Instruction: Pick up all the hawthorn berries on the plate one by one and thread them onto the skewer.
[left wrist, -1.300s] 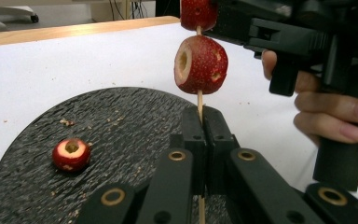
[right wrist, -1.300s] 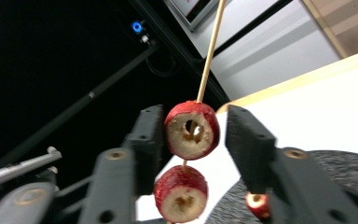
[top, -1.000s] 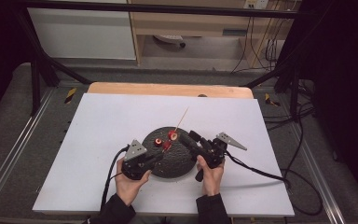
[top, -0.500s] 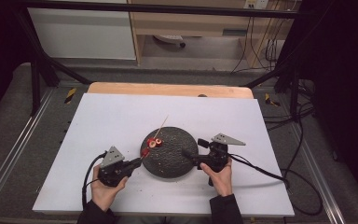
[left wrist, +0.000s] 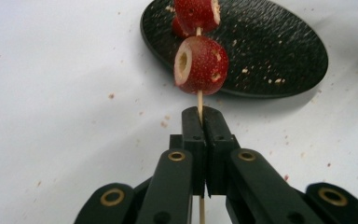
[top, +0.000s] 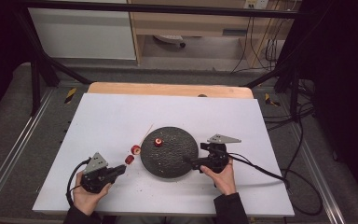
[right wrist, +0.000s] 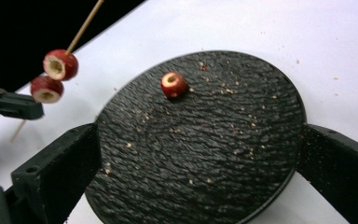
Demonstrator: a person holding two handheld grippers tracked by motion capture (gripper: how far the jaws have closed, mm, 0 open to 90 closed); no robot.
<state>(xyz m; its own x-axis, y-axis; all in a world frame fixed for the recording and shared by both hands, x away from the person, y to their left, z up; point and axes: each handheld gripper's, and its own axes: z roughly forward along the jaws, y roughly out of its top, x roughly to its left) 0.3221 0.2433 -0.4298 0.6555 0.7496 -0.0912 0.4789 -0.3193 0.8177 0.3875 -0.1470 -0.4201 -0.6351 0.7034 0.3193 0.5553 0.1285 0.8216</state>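
Note:
My left gripper [top: 119,170] [left wrist: 200,117] is shut on a thin wooden skewer [top: 145,133] [left wrist: 199,99], held left of the black round plate [top: 172,161] [left wrist: 270,51] [right wrist: 205,154]. Two red cored fruits are threaded on the skewer, a lower one [top: 129,159] [left wrist: 200,65] [right wrist: 46,89] and an upper one [top: 135,149] [left wrist: 196,13] [right wrist: 60,64]. A third red fruit [top: 158,142] [right wrist: 174,85] lies loose on the plate. My right gripper [top: 189,162] [right wrist: 196,140] sits at the plate's right edge. Its jaws have just been opening and stand wide either side of the plate, pressing on nothing.
The plate rests on a white table [top: 214,116] speckled with crumbs [left wrist: 165,123]. A wooden strip [top: 168,88] runs along the far edge. Cables [top: 261,170] trail off to the right, and dark frame bars [top: 37,60] stand at the corners.
My left gripper has carried the skewer from over the plate out to the left and lower. My right gripper has drawn back to the plate's right edge and opened. One fruit now lies on the plate.

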